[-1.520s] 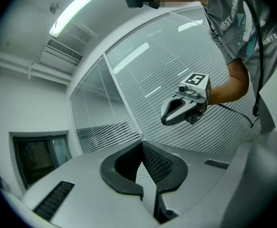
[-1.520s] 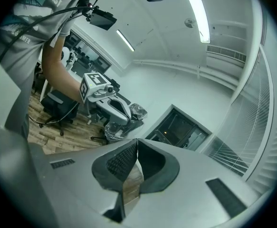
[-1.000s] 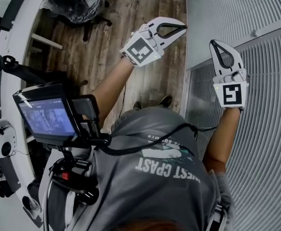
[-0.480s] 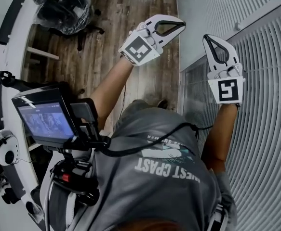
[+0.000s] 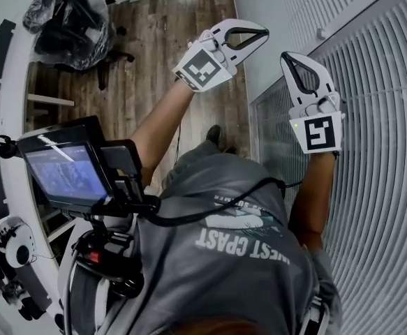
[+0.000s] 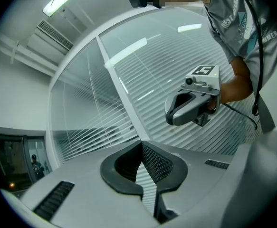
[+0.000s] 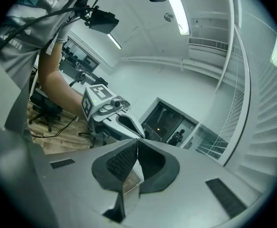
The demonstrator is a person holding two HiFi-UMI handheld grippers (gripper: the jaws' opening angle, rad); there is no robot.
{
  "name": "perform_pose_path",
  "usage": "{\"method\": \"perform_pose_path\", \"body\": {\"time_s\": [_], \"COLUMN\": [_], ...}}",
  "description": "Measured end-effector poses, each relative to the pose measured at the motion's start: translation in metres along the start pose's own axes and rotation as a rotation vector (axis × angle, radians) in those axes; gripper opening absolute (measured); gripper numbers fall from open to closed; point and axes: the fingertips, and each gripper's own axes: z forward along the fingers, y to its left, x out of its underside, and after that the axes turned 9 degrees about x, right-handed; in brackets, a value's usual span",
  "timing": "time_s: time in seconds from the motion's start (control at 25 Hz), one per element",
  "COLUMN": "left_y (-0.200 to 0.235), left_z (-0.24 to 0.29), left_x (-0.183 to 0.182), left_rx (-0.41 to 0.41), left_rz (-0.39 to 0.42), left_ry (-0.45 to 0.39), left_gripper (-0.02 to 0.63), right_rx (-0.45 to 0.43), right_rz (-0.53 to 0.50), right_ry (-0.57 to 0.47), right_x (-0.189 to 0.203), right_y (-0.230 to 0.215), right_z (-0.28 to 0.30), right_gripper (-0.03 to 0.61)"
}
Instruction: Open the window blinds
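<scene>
Wood-plank floor (image 5: 182, 19) with a plastic-draped black chair (image 5: 77, 30) and the person's shoe (image 5: 215, 133) on it

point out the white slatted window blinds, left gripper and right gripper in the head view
white slatted window blinds (image 5: 391, 103), head view, on the slats of the near panel
white two-jaw left gripper (image 5: 265, 33), head view, at its shut fingertips
white two-jaw right gripper (image 5: 285, 56), head view, at its shut fingertips

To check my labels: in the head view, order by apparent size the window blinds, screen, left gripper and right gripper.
1. window blinds, largest by far.
2. screen.
3. left gripper and right gripper: about alike, not ranked.
</scene>
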Motion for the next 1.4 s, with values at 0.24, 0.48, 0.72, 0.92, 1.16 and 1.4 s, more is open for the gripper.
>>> {"method": "perform_pose_path", "body": {"time_s": [0.24, 0.48, 0.72, 0.92, 1.16, 1.4], "left_y": [0.019, 0.032, 0.024, 0.02, 0.04, 0.037], "left_z": [0.056, 0.097, 0.123, 0.134, 0.165, 0.17], "left_x": [0.014, 0.02, 0.006, 0.011, 0.051, 0.061], "left_rx": [0.078, 0.139, 0.183, 0.184, 0.2, 0.233], "left_rz": [-0.004, -0.003, -0.007, -0.035, -0.06, -0.096], "left_ry": [-0.049, -0.076, -0.084, -0.058, -0.037, -0.028], "left_gripper": [0.003, 0.003, 0.003, 0.003, 0.003, 0.067], "right_rx": [0.004, -0.001, 0.009, 0.023, 0.019, 0.021], "right_rz": [0.016, 0.021, 0.031, 0.037, 0.053, 0.053], "right_ry": [0.031, 0.042, 0.05, 0.053, 0.058, 0.06], "right_x": [0.016, 0.016, 0.003, -0.004, 0.03, 0.031], "right_y": [-0.011, -0.012, -0.015, -0.013, -0.029, -0.028], "right_z": [0.013, 0.02, 0.0, -0.009, 0.015, 0.015], "right_gripper": [0.004, 0.003, 0.005, 0.003, 0.003, 0.005]}}
